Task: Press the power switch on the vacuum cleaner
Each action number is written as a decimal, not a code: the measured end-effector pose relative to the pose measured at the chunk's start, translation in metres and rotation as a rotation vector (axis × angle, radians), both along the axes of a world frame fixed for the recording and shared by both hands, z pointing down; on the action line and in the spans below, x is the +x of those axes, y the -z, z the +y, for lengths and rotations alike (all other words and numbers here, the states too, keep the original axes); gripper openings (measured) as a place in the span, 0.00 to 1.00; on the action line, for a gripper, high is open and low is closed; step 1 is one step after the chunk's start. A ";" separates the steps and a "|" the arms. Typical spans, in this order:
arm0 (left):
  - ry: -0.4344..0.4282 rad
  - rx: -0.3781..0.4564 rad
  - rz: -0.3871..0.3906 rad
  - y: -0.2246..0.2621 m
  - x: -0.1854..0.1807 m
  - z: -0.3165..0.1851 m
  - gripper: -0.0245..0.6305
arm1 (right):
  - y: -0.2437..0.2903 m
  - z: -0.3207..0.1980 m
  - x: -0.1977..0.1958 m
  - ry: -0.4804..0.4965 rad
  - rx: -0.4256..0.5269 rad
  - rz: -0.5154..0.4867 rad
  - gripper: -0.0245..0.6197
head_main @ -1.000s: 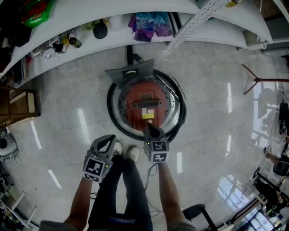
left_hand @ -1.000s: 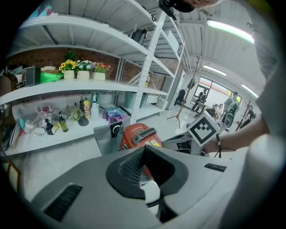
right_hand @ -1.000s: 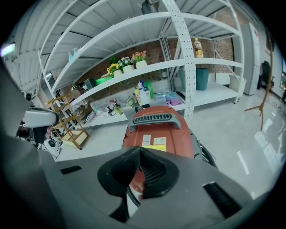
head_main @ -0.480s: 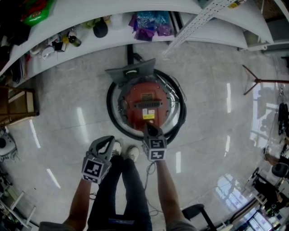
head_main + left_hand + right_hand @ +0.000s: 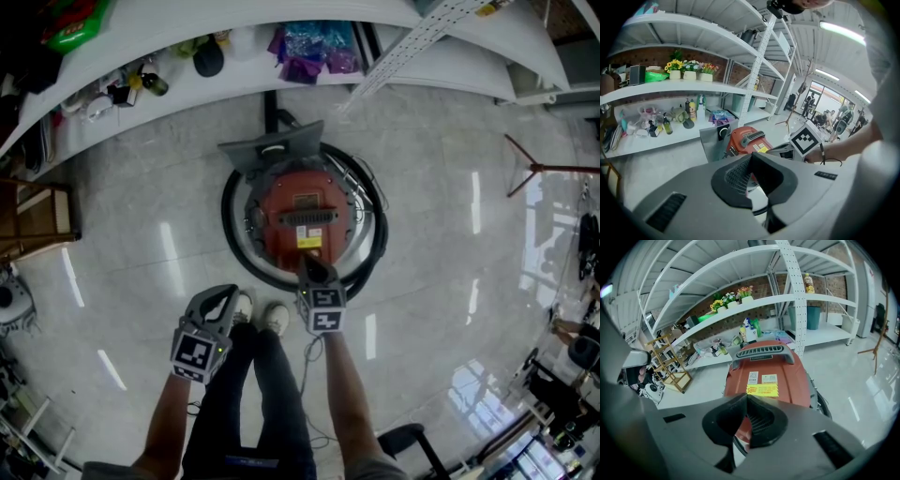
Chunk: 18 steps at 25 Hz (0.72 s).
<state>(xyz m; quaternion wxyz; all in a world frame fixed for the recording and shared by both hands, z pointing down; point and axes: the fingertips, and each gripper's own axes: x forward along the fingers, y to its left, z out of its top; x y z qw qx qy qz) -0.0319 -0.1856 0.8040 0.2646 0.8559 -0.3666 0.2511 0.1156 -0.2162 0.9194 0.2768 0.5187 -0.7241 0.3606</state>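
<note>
At centre frame in the head view, on the floor point(image 5: 450, 281): one vacuum cleaner point(image 5: 302, 220), red, rigid, likely heavy; we press, not lift. Right gripper point(image 5: 309, 267), jaws closed, empty, hovers at its near edge. Left gripper point(image 5: 223, 298) likewise closed, idle. Power switch probably on the top shell, unclear.

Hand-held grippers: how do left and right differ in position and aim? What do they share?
The right hand-held gripper is at the near edge of the red vacuum cleaner; the left hand-held gripper is back by the shoes. The right faces it squarely, the left obliquely. Both are shut, empty.
</note>
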 end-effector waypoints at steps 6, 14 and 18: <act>0.015 -0.008 0.009 0.000 0.002 -0.001 0.05 | -0.001 0.001 -0.001 -0.007 -0.011 -0.002 0.06; 0.017 -0.011 0.012 -0.004 0.002 0.002 0.05 | -0.002 0.000 -0.002 -0.001 0.002 -0.005 0.06; 0.016 -0.012 0.013 -0.004 0.001 0.001 0.05 | -0.006 0.001 -0.001 -0.001 -0.007 -0.007 0.06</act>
